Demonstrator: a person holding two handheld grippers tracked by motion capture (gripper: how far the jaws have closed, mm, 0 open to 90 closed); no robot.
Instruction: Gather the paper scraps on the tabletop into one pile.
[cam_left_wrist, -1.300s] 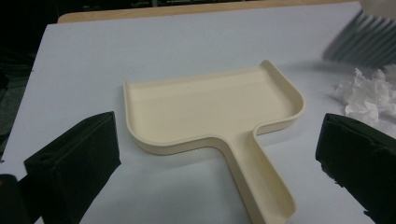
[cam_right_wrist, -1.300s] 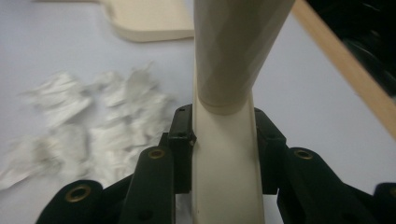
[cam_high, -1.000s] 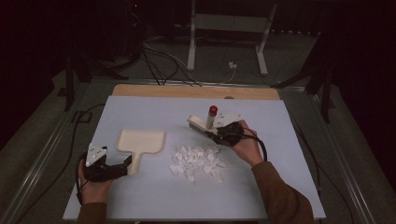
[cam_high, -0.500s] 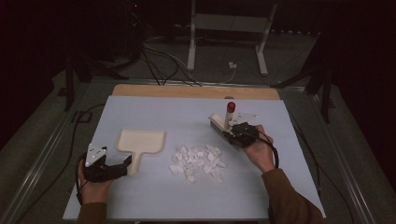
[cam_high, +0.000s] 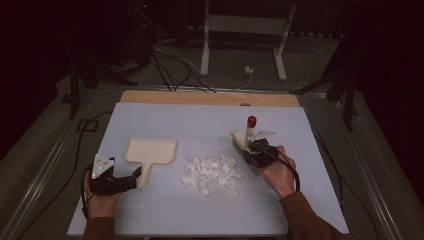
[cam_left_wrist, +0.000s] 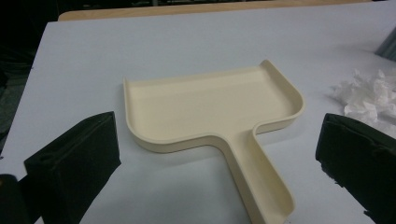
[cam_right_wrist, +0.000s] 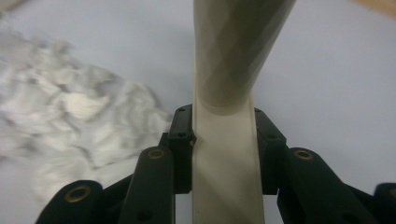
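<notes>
On the pale blue surface (cam_high: 165, 215) we see a cream dustpan (cam_high: 150, 151) lying flat with nothing in it. Our left gripper (cam_high: 131, 176) sits released, its jaws spread either side of the pan's handle. Our right gripper (cam_high: 246, 146) clenches a cream brush (cam_high: 248, 131) with a red tip, beside a heap of white paper scraps (cam_high: 211, 173).

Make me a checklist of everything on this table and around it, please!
Surface: pale blue table, wooden strip along the far edge.
Job's things: cream dustpan lying flat; pile of white paper scraps; cream brush with red tip held upright.
Clutter: nothing seen.
Grippers: left gripper open by the dustpan's handle; right gripper shut on the brush.
Cables: one trails from each gripper; more lie on the floor beyond.
Surroundings: dark room, metal stand legs behind the table.
</notes>
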